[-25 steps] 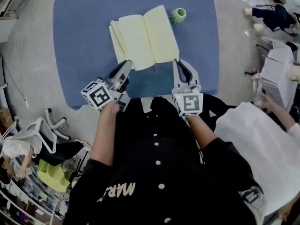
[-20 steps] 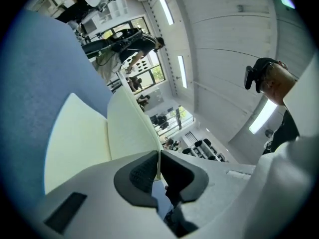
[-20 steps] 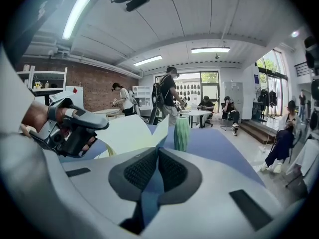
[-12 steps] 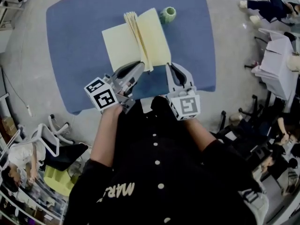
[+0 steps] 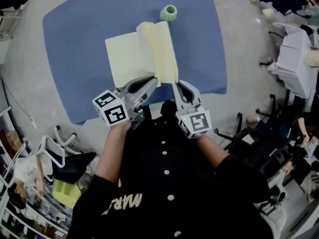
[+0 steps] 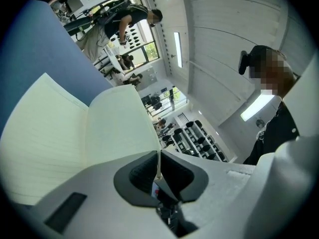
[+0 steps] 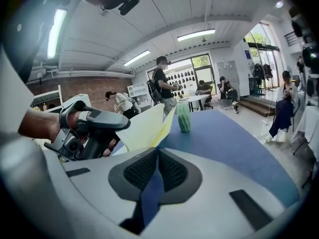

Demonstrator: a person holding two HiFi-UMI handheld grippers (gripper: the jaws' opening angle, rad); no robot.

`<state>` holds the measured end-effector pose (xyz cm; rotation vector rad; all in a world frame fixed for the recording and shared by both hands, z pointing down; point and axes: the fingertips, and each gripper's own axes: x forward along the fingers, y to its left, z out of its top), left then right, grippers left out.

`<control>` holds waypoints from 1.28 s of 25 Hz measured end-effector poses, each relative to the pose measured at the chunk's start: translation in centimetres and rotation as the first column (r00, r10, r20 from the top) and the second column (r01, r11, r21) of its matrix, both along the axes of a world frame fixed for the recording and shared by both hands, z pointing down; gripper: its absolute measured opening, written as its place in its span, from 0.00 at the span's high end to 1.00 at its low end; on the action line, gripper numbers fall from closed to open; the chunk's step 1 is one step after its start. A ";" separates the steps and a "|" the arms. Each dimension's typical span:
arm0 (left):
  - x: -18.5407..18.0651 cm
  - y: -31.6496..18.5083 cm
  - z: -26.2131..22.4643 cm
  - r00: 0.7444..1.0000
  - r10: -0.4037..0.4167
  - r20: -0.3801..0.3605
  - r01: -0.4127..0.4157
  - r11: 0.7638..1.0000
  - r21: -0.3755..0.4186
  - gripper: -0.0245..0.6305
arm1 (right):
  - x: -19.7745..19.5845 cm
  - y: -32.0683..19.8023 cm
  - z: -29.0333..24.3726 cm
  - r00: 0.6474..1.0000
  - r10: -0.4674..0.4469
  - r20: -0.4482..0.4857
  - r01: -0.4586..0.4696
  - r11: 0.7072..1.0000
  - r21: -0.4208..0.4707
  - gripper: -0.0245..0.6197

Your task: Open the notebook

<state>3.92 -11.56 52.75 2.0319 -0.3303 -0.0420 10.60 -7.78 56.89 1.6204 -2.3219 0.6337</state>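
The notebook [image 5: 127, 59] lies open on the blue table [image 5: 75, 39], its pale yellow lined pages up. Several leaves [image 5: 151, 44] stand upright over the spine. My left gripper [image 5: 152, 81] is at the notebook's near edge, shut on the lower edge of one leaf. That leaf shows as a thin sheet between the pads in the left gripper view [image 6: 158, 164], with the notebook [image 6: 55, 138] spread beyond. My right gripper [image 5: 176, 85] sits at the notebook's near right corner. It is shut [image 7: 157, 169], with only the table's blue showing in the slit. The raised leaves [image 7: 149, 126] rise ahead of it.
A small green ribbed vase [image 5: 168, 13] [image 7: 184, 117] stands on the table just beyond the notebook's far right corner. The table's near edge [image 5: 149, 106] runs right under both grippers. Chairs, people and a white table [image 5: 299, 59] surround the table.
The left gripper has moved right toward the spine with a leaf, and the pages that lay flat on the left now stand upright. The right gripper stays at the near right corner.
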 end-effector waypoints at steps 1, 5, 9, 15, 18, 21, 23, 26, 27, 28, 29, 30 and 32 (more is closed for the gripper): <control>0.3 0.2 0.2 1.000 0.009 0.002 -0.009 1.000 -0.004 0.93 | 0.1 0.2 0.3 1.000 0.010 0.005 -0.009 1.000 -0.010 0.93; 2.0 0.4 1.0 0.998 0.055 0.025 -0.054 0.999 -0.006 0.93 | 0.7 0.5 1.8 0.998 0.054 0.038 -0.052 0.997 -0.052 0.93; 3.5 0.5 2.6 0.994 0.099 0.051 -0.098 0.995 -0.022 0.93 | 1.2 0.6 3.9 0.994 0.092 0.067 -0.084 0.991 -0.105 0.92; 5.2 0.9 5.6 0.984 0.128 0.125 -0.127 0.992 -0.019 0.93 | 1.4 0.7 6.9 0.995 0.095 0.039 -0.087 0.982 -0.168 0.89; 7.7 1.2 7.2 0.976 0.131 0.172 -0.130 0.991 -0.020 0.93 | 3.0 0.9 7.4 0.998 0.067 -0.007 -0.067 0.979 -0.190 0.87; 8.5 1.3 8.3 0.966 0.140 0.215 -0.139 0.990 -0.023 0.93 | 4.8 1.5 7.1 0.992 0.109 -0.066 -0.120 0.972 -0.200 0.81; 9.1 1.3 9.1 0.959 0.142 0.245 -0.140 0.990 -0.027 0.93 | 7.0 2.0 6.6 0.979 0.166 -0.116 -0.185 0.968 -0.171 0.81; 9.9 1.3 10.0 0.945 0.136 0.297 -0.136 0.991 -0.021 0.91 | 9.7 2.3 5.4 0.959 0.239 -0.152 -0.256 0.960 -0.111 0.80; 10.1 1.5 10.0 0.941 0.135 0.310 -0.137 0.990 -0.016 0.90 | 10.2 2.4 5.0 0.956 0.253 -0.151 -0.269 0.958 -0.097 0.80; 10.4 1.7 9.9 0.938 0.138 0.317 -0.142 0.990 -0.012 0.88 | 10.4 2.5 4.7 0.954 0.261 -0.145 -0.275 0.958 -0.082 0.80; 10.8 1.9 9.8 0.937 0.146 0.318 -0.151 0.989 -0.010 0.86 | 10.6 2.4 4.3 0.955 0.265 -0.135 -0.276 0.959 -0.067 0.80; 11.1 2.1 9.8 0.936 0.155 0.315 -0.160 0.987 -0.011 0.83 | 10.7 2.2 3.8 0.955 0.268 -0.124 -0.276 0.960 -0.052 0.80; 11.6 2.5 9.7 0.938 0.163 0.306 -0.166 0.986 -0.016 0.81 | 10.9 1.8 2.7 0.958 0.268 -0.103 -0.271 0.962 -0.022 0.80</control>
